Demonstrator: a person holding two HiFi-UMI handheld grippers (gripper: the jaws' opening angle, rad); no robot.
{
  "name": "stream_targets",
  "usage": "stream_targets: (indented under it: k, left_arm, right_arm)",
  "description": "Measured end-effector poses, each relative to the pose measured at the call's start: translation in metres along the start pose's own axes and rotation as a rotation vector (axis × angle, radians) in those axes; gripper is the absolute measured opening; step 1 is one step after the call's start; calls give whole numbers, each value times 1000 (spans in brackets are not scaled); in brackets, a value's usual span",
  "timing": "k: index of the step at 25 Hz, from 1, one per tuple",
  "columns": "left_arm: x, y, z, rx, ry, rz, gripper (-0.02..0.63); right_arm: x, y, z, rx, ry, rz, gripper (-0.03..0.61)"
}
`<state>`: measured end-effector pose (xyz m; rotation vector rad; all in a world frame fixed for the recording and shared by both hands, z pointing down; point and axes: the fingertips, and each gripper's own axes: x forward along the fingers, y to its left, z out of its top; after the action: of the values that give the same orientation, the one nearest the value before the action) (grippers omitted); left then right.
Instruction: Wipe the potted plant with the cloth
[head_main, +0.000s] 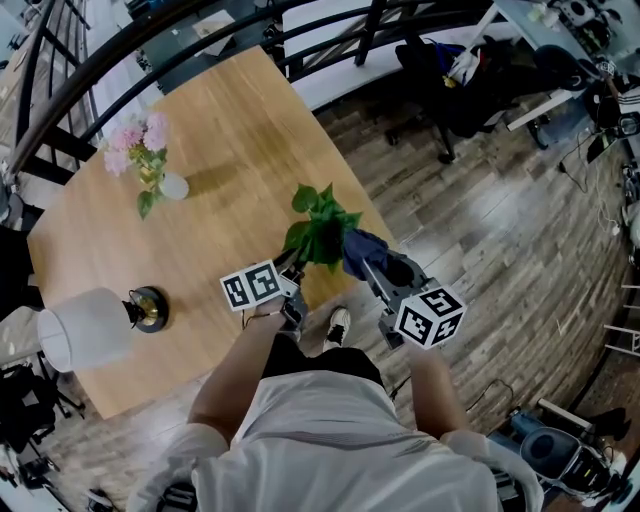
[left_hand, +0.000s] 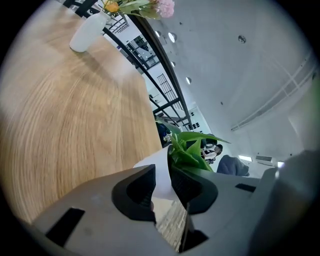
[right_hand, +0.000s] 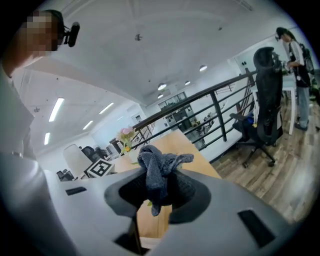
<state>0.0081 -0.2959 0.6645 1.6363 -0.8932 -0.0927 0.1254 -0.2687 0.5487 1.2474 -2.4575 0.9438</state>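
Left tongs (left_hand: 161, 174) are clamped on the white pot of the potted plant (head_main: 320, 232), which stands at the near edge of the wooden table (head_main: 230, 120). Right tongs (right_hand: 158, 181) pinch the dark cloth (head_main: 360, 248), bunched just beside the leaves. I see a vase of pink flowers (head_main: 150, 165) and a white lamp (head_main: 85, 335) farther across the table, then plank floor (head_main: 480, 230) and a black railing (head_main: 200, 25).

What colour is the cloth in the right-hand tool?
Dark bluish grey. The cloth shows best in the right gripper view.
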Motion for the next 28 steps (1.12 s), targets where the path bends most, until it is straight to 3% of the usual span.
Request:
stream_targets:
  k: [4, 11, 15, 18, 20, 23, 26, 28]
  left_arm:
    - [1, -1, 0, 23, 0, 14, 94]
    - [6, -5, 5, 116, 5, 28, 87]
    - [8, -7, 6, 163, 20, 28, 84]
    - [7, -6, 9, 179, 24, 29, 81]
    - [7, -7, 9, 182, 28, 27, 81]
    - [7, -6, 10, 186, 25, 26, 81]
    - [8, -7, 9, 173, 24, 19, 81]
    - [8, -7, 9, 168, 20, 19, 81]
  right_arm:
    - [20, -15, -33, 116, 89, -6, 149]
    - [6, -60, -56, 218, 78, -95, 155]
    - [-12, -95, -63, 172, 117, -243, 149]
    - [-26, -104, -42, 87, 88, -321, 149]
    - [-27, -89, -4, 31, -2, -282, 149]
    - [-9, -44, 48, -56, -102, -122, 149]
    - [35, -7, 63, -69, -80, 47, 149]
    - [65, -6, 51, -74, -16, 52, 149]
